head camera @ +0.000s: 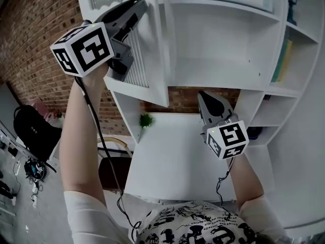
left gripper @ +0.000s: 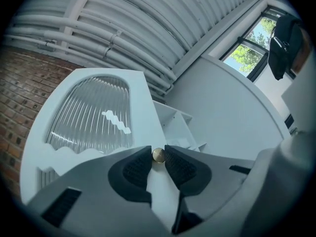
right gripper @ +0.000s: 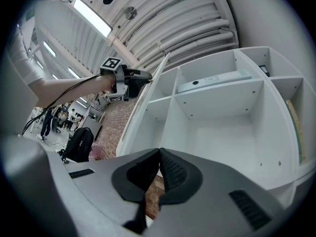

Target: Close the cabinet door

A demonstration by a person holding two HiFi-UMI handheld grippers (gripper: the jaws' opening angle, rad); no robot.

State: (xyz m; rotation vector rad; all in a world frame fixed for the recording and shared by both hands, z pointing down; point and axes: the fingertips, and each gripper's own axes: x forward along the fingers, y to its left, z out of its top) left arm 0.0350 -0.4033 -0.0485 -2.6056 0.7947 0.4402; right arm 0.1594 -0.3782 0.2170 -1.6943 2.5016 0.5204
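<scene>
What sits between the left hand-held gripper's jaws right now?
A small brass knob on the open cabinet door, pinched by the left hand-held gripper. Nothing else is there. The left gripper view shows it.

Ribbed glass pane (left gripper: 91, 112) in matt white cabinet door (left gripper: 140, 102), glossy brass-coloured knob (left gripper: 158, 155)

White sleeves (head camera: 84, 215); grey left claw (left gripper: 158, 158) and right claw (right gripper: 159, 158) bear marker cubes (head camera: 84, 49), black cables (head camera: 103, 136).
</scene>
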